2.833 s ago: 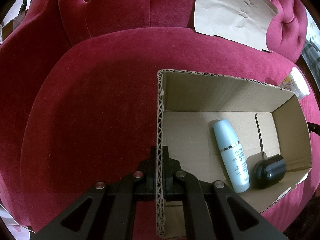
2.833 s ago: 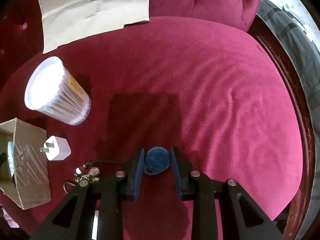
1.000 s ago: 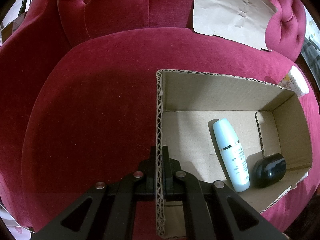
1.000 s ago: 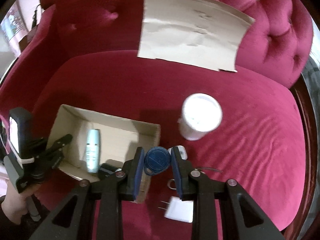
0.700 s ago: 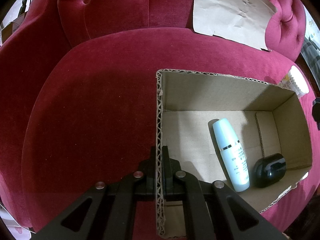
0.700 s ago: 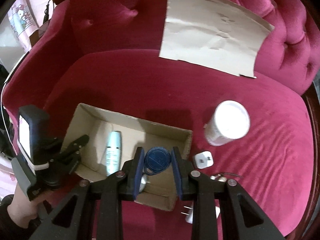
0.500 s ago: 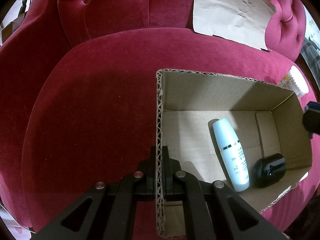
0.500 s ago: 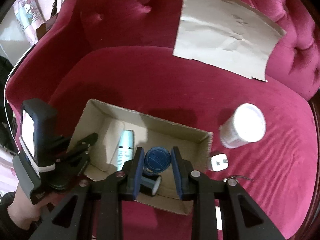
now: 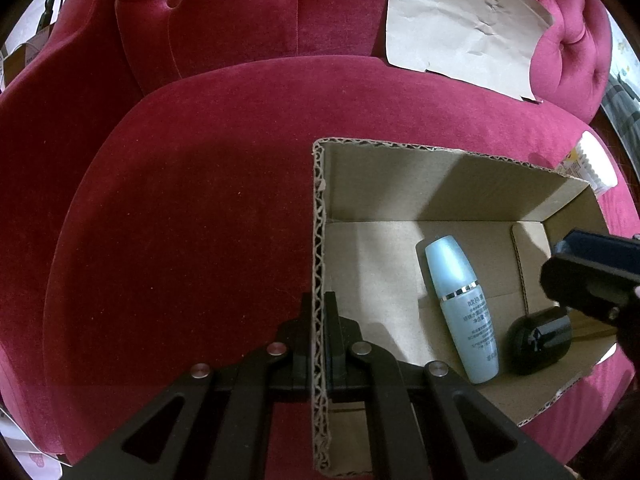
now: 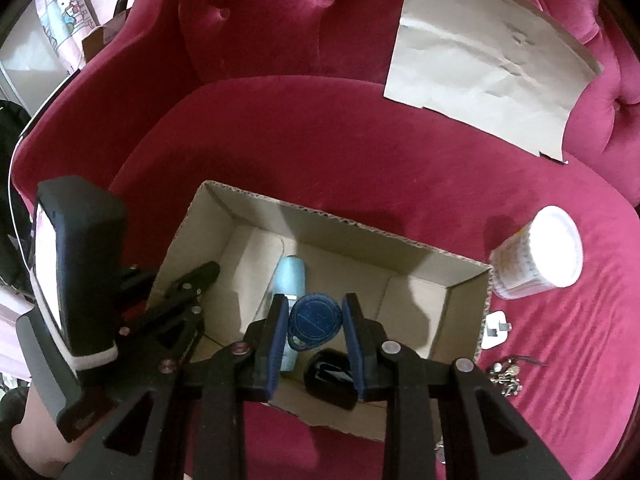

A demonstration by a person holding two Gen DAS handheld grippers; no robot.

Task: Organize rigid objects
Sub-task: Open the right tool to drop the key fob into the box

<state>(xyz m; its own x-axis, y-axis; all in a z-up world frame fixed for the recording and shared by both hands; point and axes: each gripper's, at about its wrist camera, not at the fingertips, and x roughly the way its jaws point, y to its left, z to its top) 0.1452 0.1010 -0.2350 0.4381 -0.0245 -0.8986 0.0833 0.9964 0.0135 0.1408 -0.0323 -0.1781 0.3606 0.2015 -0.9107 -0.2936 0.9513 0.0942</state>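
I can see dark print, approx. six lines of Chinese characters, on the pale blue bottle [image 9: 462,312] lying in the box [image 9: 400,168]; too small for me to read. Far-left wall poster [image 10: 66,4] shows a cartoon cat, no legible text.

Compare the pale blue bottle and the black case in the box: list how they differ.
The pale blue bottle is long and slim; the black case is short and rounded. The bottle is matte, with a silver band and printed text; the case is glossy, with no print visible. The bottle lies on its side, nearer the box's middle; the case sits nearer an end wall. Both rest on the floor of the cardboard box.
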